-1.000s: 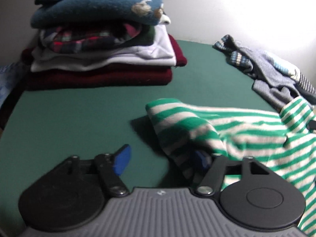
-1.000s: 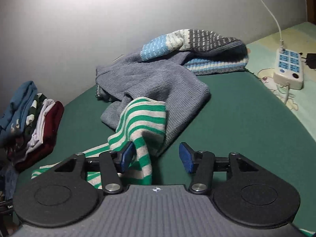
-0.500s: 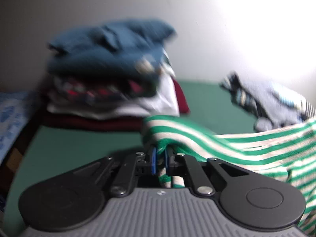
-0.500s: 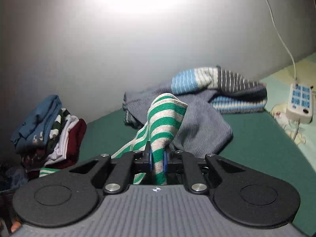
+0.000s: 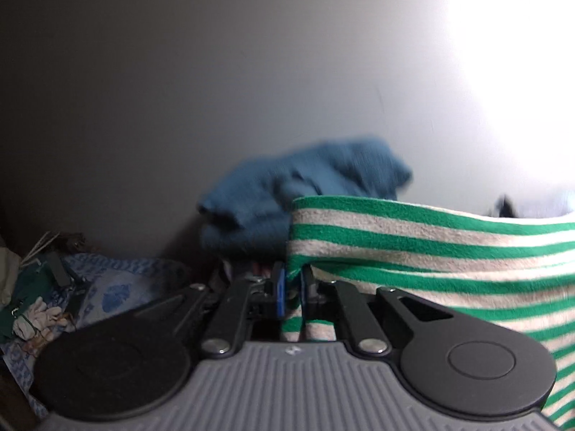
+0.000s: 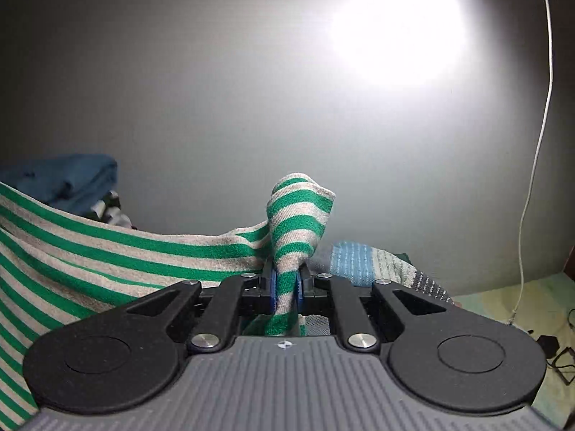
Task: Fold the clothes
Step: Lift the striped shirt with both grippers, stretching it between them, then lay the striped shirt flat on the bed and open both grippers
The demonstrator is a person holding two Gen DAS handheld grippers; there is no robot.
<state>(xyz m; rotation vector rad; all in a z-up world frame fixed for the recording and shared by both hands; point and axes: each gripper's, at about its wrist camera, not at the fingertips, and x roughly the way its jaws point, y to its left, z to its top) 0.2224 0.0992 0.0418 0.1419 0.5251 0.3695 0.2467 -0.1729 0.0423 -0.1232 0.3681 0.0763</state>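
A green and white striped garment [image 5: 431, 251] hangs stretched between both grippers, lifted off the table. My left gripper [image 5: 291, 289] is shut on its left corner. My right gripper [image 6: 285, 287] is shut on its other corner, where a bunch of the striped cloth [image 6: 298, 215] sticks up above the jaws. The cloth spans to the left in the right wrist view and to the right in the left wrist view. The table surface is hidden.
A stack of folded clothes topped by a blue sweater [image 5: 305, 186] stands behind the garment, also seen in the right wrist view [image 6: 68, 179]. A grey and blue knit garment [image 6: 377, 262] lies right. A white cable [image 6: 535, 165] hangs on the wall. Blue patterned fabric [image 5: 107, 287] lies left.
Both grippers closed on the striped garment's corners and lifted it up off the green table, spreading it between them. Both cameras now tilt up toward the wall.
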